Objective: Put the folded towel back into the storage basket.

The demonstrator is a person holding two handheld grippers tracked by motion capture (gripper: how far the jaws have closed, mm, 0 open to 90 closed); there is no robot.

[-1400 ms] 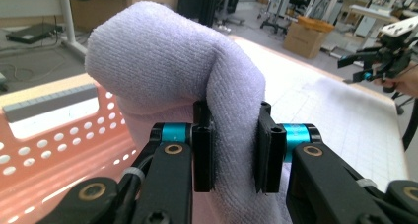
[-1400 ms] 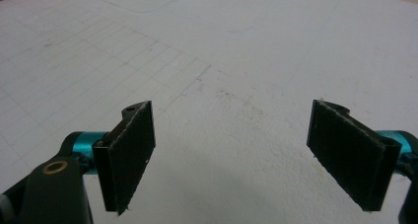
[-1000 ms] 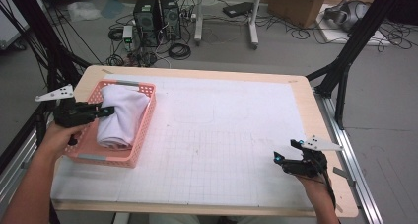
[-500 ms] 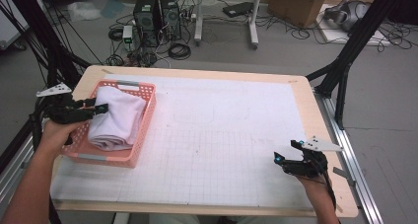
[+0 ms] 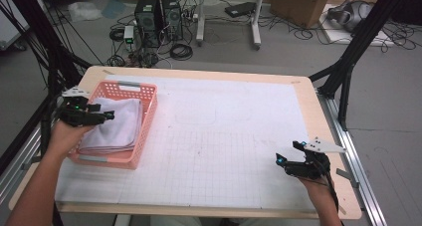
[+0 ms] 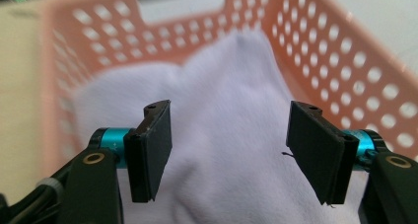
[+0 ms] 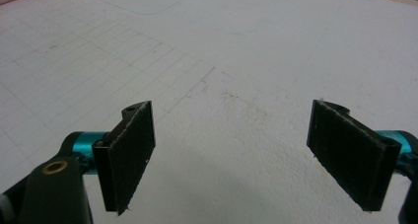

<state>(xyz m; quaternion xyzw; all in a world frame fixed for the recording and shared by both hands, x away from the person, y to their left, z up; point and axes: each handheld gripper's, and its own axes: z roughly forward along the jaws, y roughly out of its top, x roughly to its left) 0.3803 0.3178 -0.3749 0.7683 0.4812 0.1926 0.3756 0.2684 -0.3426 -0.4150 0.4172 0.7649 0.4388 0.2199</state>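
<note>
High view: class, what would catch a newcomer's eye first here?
A pink basket at the table's left edge, holding a folded white towel. The left tool hangs over that towel with its jaws apart, gripping nothing. The right tool sits open on the bare gridded mat near the right front corner.

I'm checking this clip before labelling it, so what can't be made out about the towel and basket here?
- Towel: its near left corner, high view, hidden by the left hand-held gripper.
- Basket: the floor, high view and left gripper view, covered by towel.
- Basket's left wall: left gripper view, blurred.
</note>
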